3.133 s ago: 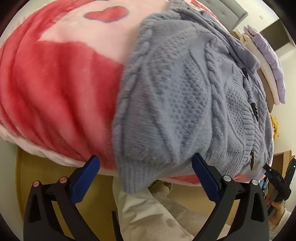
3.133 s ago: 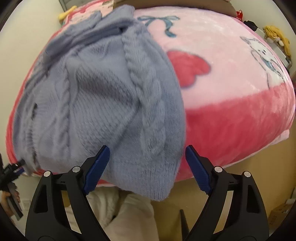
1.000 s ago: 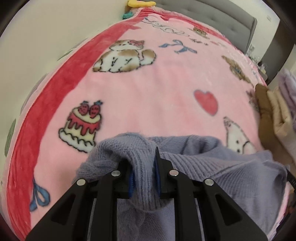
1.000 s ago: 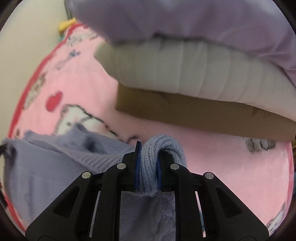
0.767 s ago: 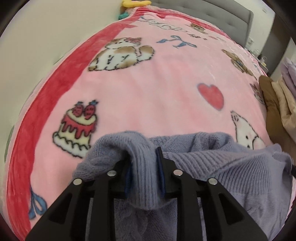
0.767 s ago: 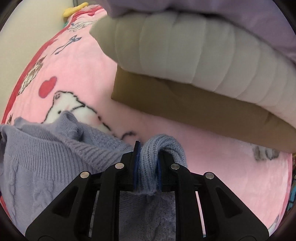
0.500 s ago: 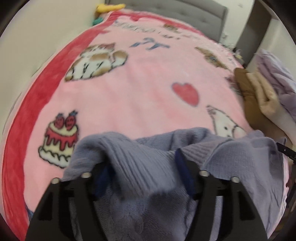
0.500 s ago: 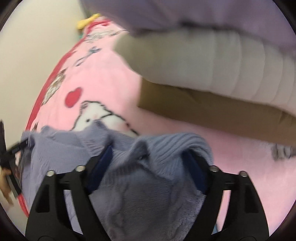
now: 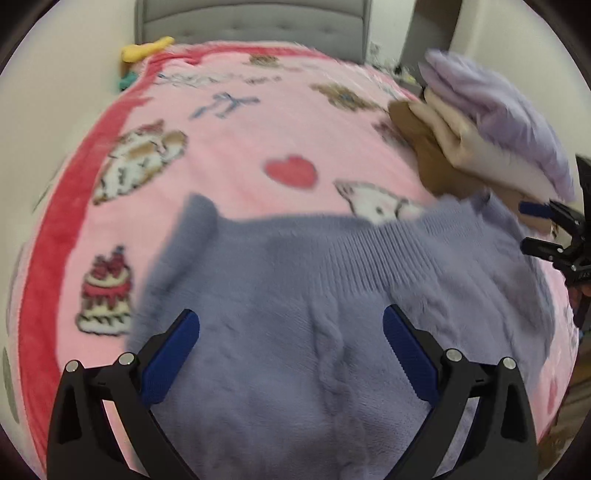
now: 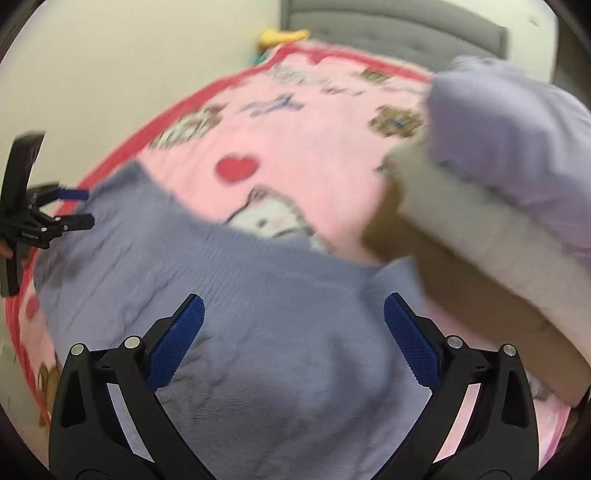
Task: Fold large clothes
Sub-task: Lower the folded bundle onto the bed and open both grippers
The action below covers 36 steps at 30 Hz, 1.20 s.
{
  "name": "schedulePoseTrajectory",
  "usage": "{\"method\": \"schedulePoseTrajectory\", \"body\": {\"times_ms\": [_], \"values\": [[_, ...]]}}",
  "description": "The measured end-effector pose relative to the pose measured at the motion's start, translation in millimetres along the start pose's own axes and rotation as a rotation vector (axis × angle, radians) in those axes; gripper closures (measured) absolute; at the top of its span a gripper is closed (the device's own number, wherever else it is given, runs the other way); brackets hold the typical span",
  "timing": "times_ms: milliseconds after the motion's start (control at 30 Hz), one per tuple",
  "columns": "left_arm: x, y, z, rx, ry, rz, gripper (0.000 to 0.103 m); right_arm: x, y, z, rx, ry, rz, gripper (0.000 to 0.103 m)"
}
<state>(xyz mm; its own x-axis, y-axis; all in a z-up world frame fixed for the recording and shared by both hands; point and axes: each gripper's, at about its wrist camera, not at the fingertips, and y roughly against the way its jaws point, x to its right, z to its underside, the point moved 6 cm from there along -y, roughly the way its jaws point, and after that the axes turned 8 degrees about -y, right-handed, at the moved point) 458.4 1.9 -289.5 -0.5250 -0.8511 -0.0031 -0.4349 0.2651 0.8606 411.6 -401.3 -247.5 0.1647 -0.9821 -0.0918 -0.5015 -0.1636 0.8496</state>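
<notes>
A lavender-blue cable-knit sweater lies spread on the pink cartoon-print blanket, its ribbed edge pointing toward the headboard. My left gripper hovers over the near part of the sweater. Its jaws are opening wide and no cloth is pinched between the blue pads. My right gripper hangs over the sweater the same way, jaws opening, with nothing gripped. Each gripper shows at the edge of the other's view: the right gripper, the left gripper. Both views are blurred by motion.
A stack of folded clothes in brown, cream and lilac sits on the blanket just right of the sweater, looming large in the right wrist view. A grey headboard and a yellow toy are at the far end. A wall runs along the left.
Both grippers held folds of the sweater's edge a second ago. They have let go, the jaws have spread wide, and both have pulled back and up. The sweater now lies flat.
</notes>
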Motion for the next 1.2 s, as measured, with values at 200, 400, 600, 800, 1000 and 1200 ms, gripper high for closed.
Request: {"method": "schedulePoseTrajectory", "body": {"times_ms": [200, 400, 600, 800, 1000, 1200], "values": [[-8.4, -42.0, 32.2, -0.107, 0.062, -0.014, 0.005, 5.2, -50.1, 28.8, -0.178, -0.049, 0.067, 0.009], [-10.8, -48.4, 36.8, -0.088, 0.048, 0.034, 0.004, 16.7, -71.1, 35.5, -0.202, -0.13, 0.051, 0.008], [-10.1, -41.7, 30.0, -0.11, 0.021, 0.019, 0.004, 13.8, -65.1, 30.0, -0.228, -0.153, 0.07, 0.008], [9.4, 8.4, 29.4, 0.046, 0.022, -0.075, 0.005, -31.4, 6.2, 22.5, 0.057, -0.139, -0.056, 0.008], [48.9, 13.0, 55.9, 0.057, -0.106, -0.159, 0.005, -90.6, 16.8, 58.8, 0.097, 0.004, -0.018, 0.008], [21.6, -11.5, 86.5, 0.065, 0.076, -0.001, 0.004, -62.6, -26.4, 88.5, -0.007, -0.125, 0.05, 0.008]]}}
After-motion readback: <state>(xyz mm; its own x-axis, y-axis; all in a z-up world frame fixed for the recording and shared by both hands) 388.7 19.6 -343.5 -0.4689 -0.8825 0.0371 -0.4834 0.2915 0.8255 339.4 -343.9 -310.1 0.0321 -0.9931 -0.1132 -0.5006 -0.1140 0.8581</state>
